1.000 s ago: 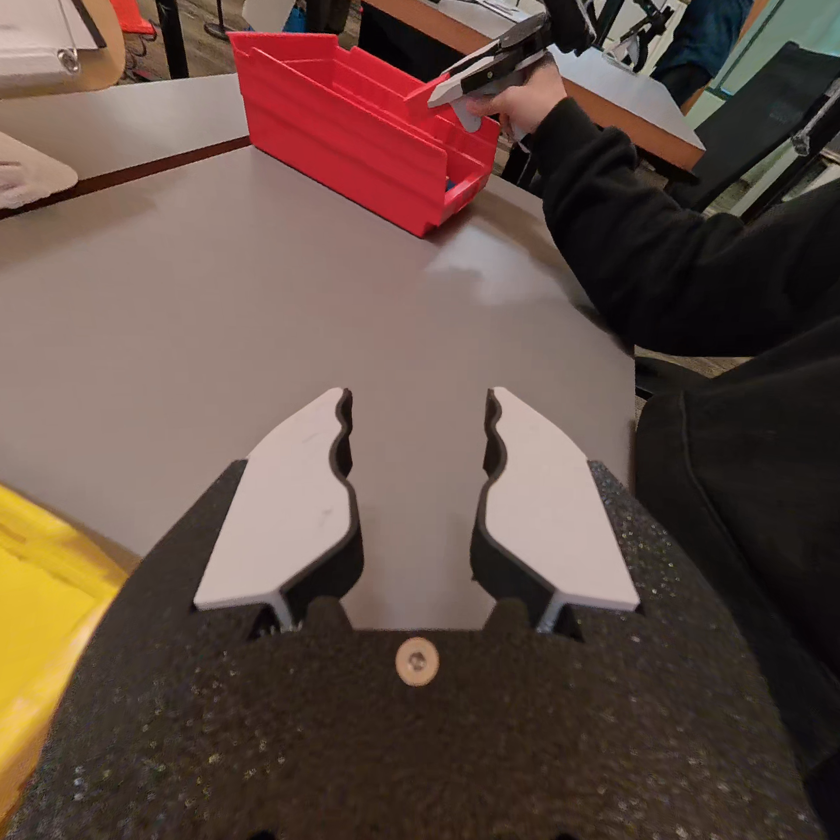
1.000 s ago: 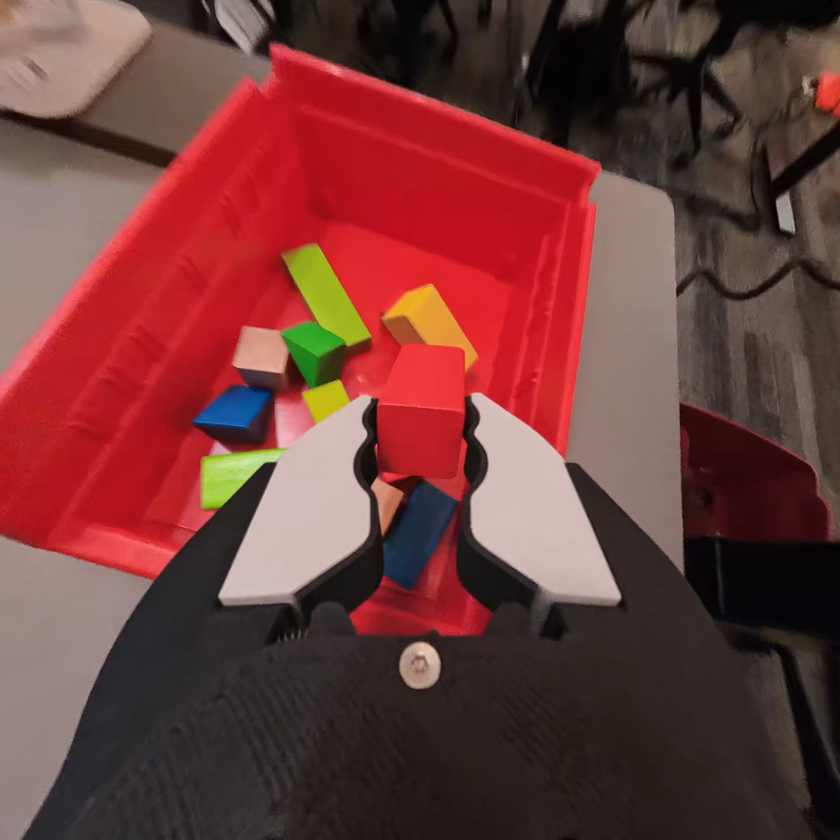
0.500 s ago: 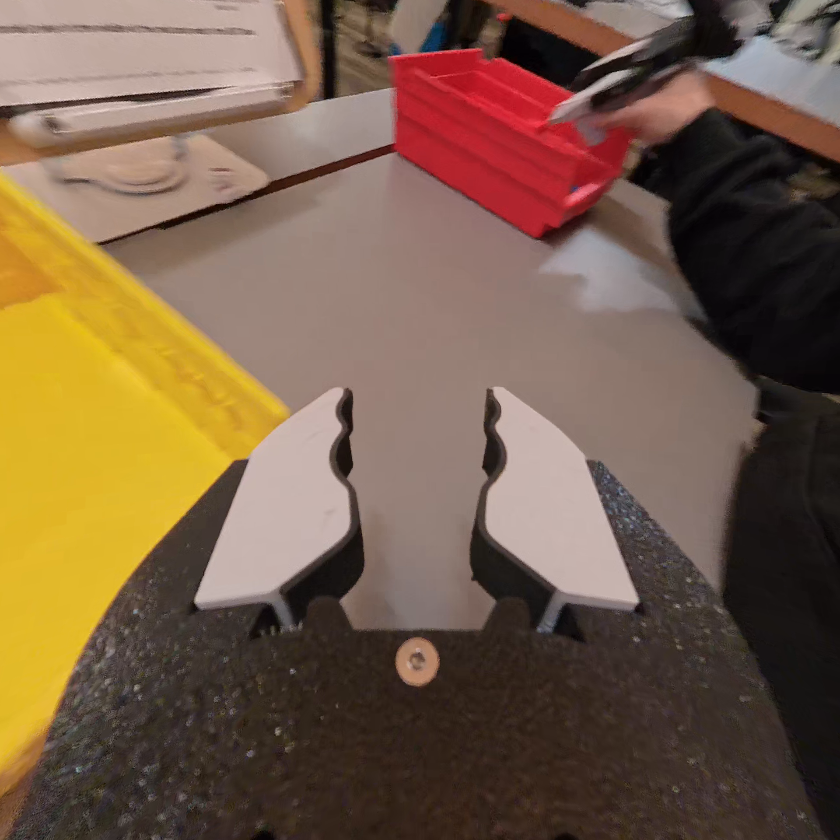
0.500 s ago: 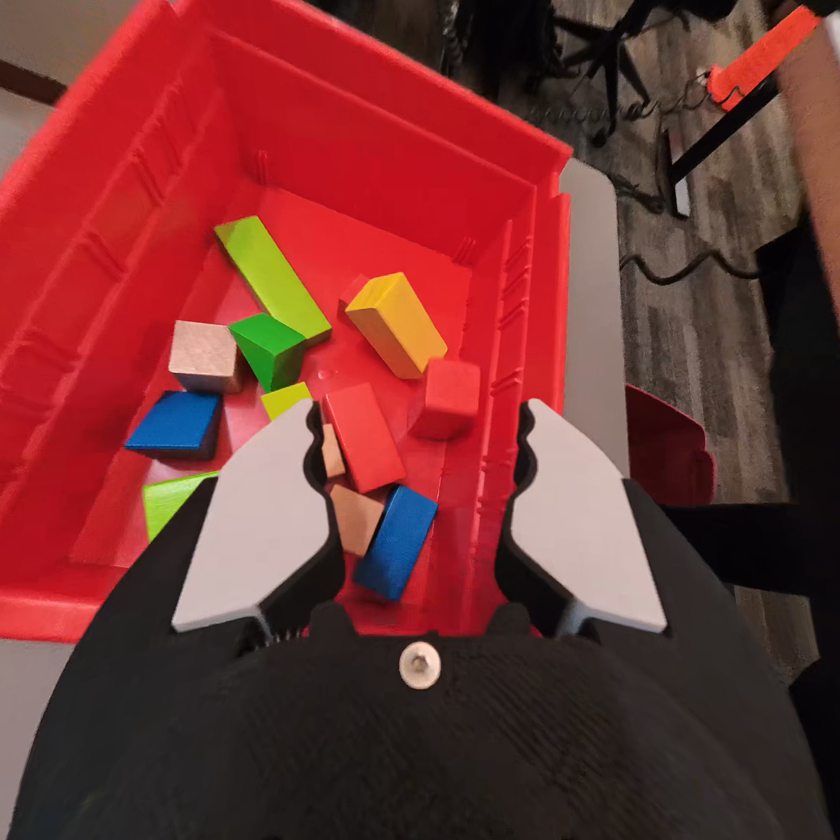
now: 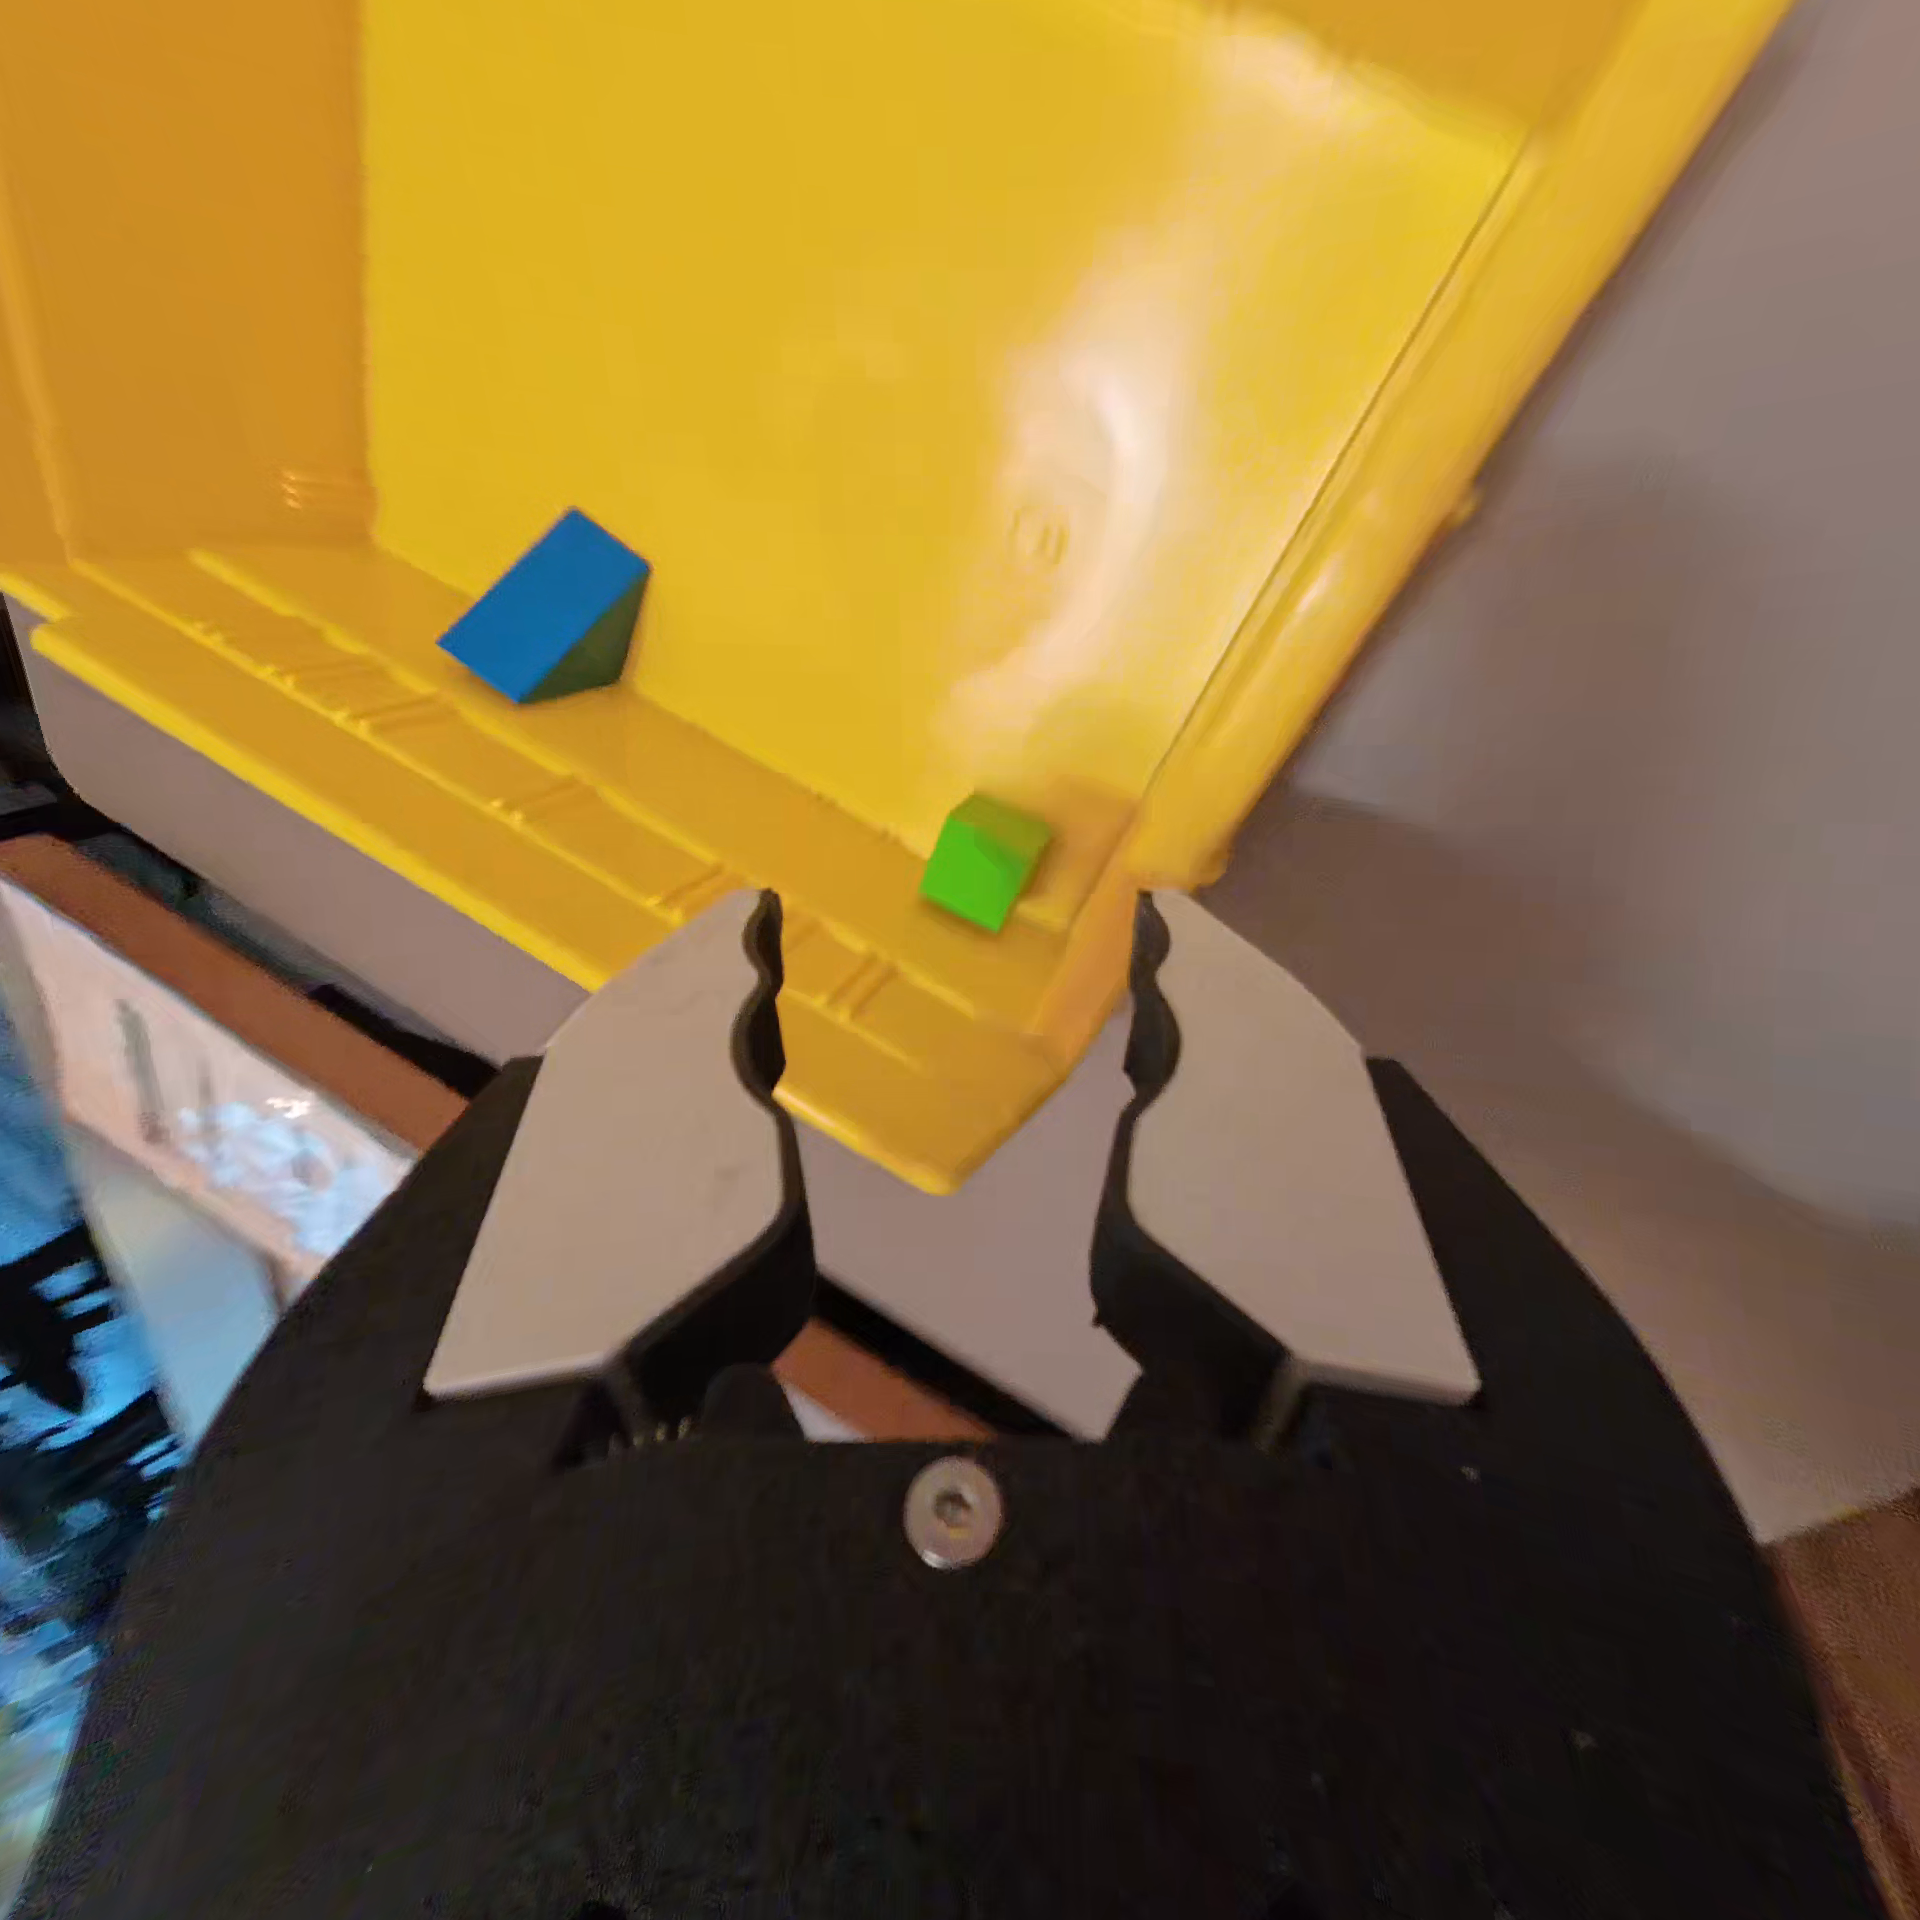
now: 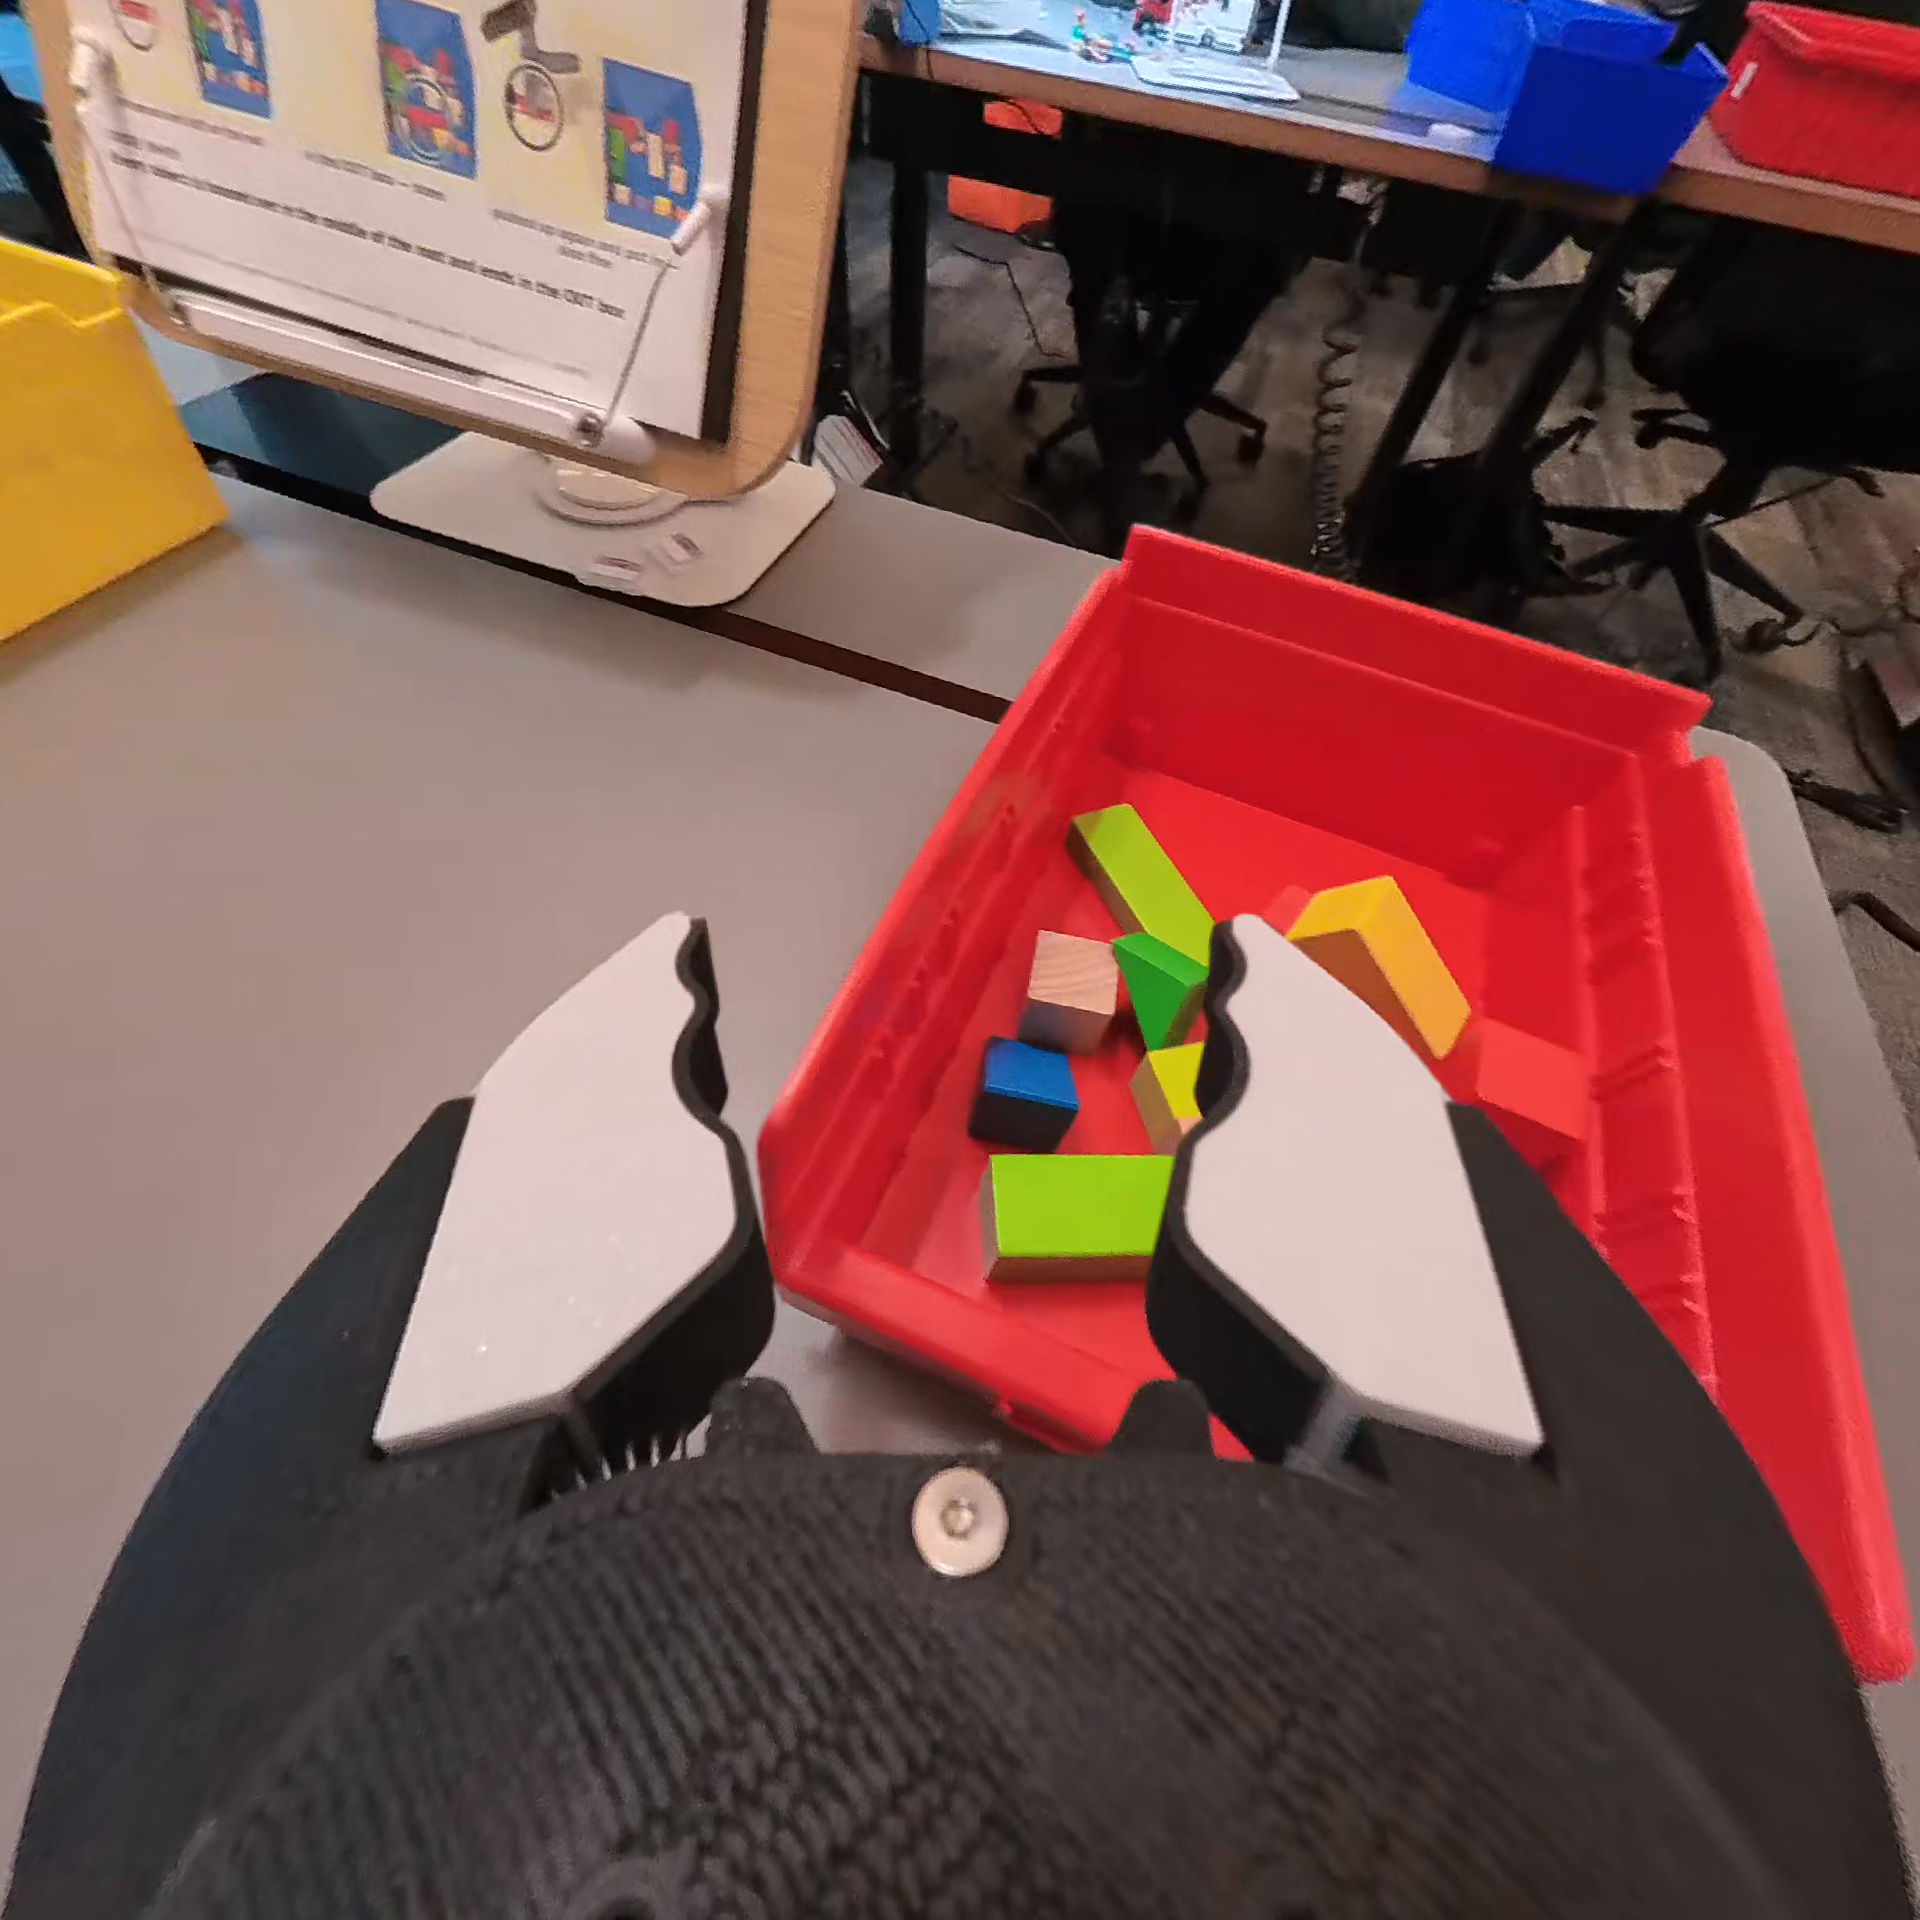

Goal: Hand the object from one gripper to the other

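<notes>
My left gripper point(image 5: 951, 914) is open and empty above the near corner of a yellow bin point(image 5: 831, 312). A small green block point(image 5: 982, 860) lies in that corner just ahead of the fingertips, and a blue wedge block point(image 5: 545, 608) lies farther left in the bin. My right gripper point(image 6: 961, 945) is open and empty, above the left wall of a red bin point(image 6: 1351, 727). The red bin holds several blocks, among them a red cube point(image 6: 1527, 1081), a blue cube point(image 6: 1023, 1091), a yellow bar point(image 6: 1382, 966) and a light green bar point(image 6: 1075, 1210).
Grey table point(image 6: 364, 831) lies between the bins. The yellow bin also shows at the left of the right wrist view point(image 6: 83, 436). A stand with a printed sheet point(image 6: 436, 208) is at the table's back. Other tables with a blue bin point(image 6: 1569, 94) stand behind. Tip to tip, the grippers are about 60 centimetres apart.
My right gripper opened and dropped the red cube into the red bin, then pulled back to the left. My left gripper swung left from the bare table to over the yellow bin, still open.
</notes>
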The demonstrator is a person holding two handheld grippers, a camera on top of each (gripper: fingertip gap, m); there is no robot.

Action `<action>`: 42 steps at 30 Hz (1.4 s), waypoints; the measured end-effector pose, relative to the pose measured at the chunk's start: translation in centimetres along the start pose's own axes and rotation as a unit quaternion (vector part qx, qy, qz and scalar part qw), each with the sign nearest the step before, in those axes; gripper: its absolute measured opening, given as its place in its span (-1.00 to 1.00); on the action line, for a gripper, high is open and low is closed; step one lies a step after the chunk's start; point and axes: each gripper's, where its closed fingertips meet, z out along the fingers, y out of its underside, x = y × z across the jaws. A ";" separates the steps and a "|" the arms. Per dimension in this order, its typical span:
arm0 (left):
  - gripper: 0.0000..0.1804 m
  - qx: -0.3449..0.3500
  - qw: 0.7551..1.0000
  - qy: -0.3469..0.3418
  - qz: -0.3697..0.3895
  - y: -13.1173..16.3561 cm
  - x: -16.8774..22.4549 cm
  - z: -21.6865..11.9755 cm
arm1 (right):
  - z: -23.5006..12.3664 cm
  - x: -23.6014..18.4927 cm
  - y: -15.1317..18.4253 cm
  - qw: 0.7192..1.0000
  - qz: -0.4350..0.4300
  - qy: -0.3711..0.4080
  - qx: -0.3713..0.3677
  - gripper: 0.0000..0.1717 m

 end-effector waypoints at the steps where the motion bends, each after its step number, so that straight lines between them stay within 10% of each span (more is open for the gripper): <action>1: -0.30 -0.034 0.999 0.003 0.028 0.6 -0.5 0.7 | 0.0 -0.3 -0.2 1.000 -0.003 -0.004 0.003 0.06; 11: -0.31 -0.239 0.948 0.092 0.188 2.6 -0.9 5.2 | -0.2 -0.9 -0.3 0.999 0.007 -0.030 0.016 0.08; 26: -0.70 -0.332 0.918 0.104 0.189 3.9 -0.5 7.6 | 0.3 -1.1 0.1 0.999 0.018 -0.041 0.016 0.09; 34: -0.70 -0.005 0.998 0.057 -0.020 -5.5 -2.1 2.3 | 0.5 -4.3 -1.7 0.995 0.015 -0.089 0.043 0.08; 42: -0.70 0.426 0.889 0.155 -0.070 -20.3 4.1 -9.4 | 0.3 -15.3 -5.6 0.951 0.053 -0.285 0.110 0.05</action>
